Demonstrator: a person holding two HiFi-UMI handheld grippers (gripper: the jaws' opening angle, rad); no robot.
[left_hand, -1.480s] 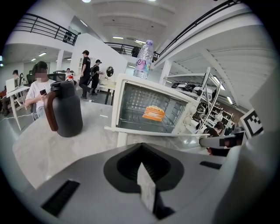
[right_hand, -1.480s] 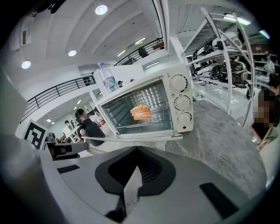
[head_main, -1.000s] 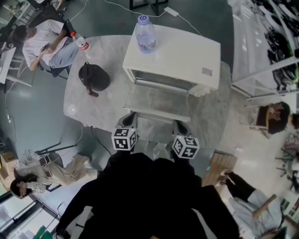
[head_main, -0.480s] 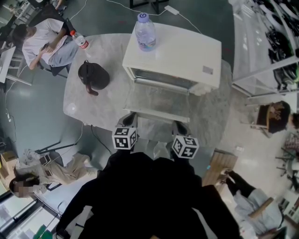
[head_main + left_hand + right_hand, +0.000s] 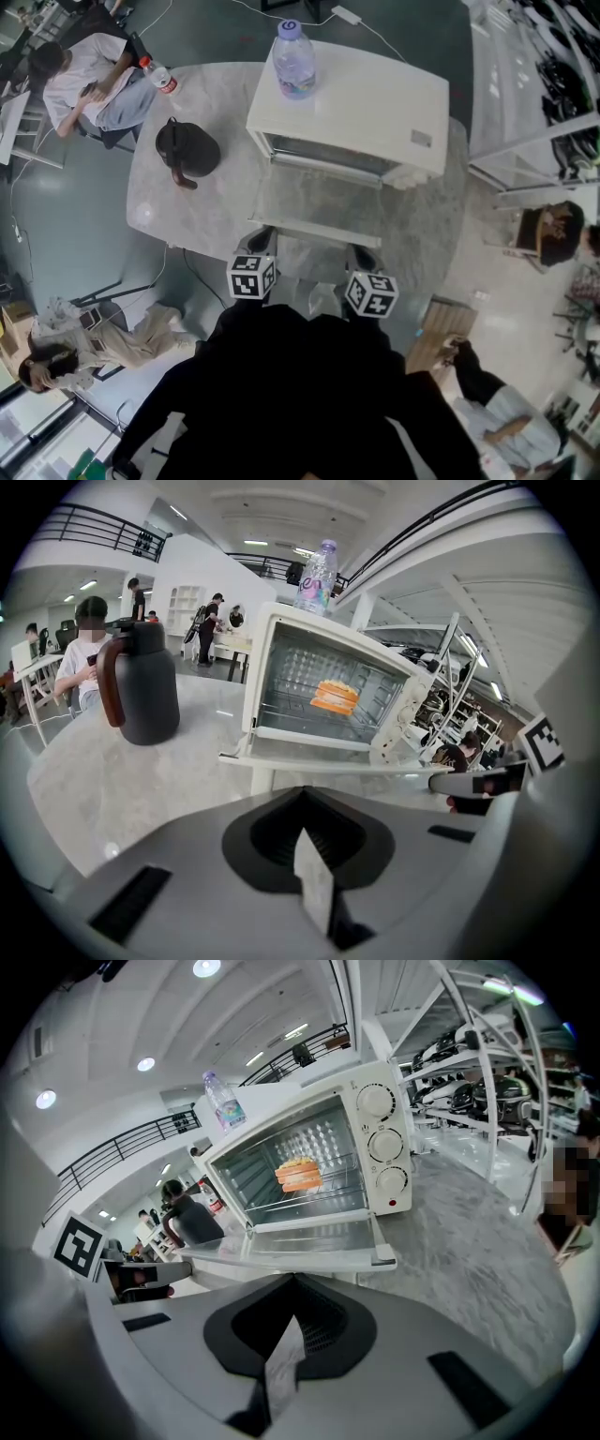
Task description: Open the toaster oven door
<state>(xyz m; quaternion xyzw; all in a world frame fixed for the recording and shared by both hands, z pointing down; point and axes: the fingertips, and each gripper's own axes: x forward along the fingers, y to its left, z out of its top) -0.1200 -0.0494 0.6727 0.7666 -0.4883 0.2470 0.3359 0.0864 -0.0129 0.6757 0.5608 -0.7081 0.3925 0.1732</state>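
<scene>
The toaster oven (image 5: 356, 108) stands on the worktop (image 5: 202, 211), its door (image 5: 314, 202) lying flat open towards the person. The left gripper (image 5: 260, 240) and right gripper (image 5: 361, 254) hover just beside the door's front edge, fingers clenched together on nothing

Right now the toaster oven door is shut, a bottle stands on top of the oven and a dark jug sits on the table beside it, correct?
No: the door is open, folded down flat in front of the oven; the right gripper view shows it. The bottle is on top and the dark jug on the table beside it.
</scene>
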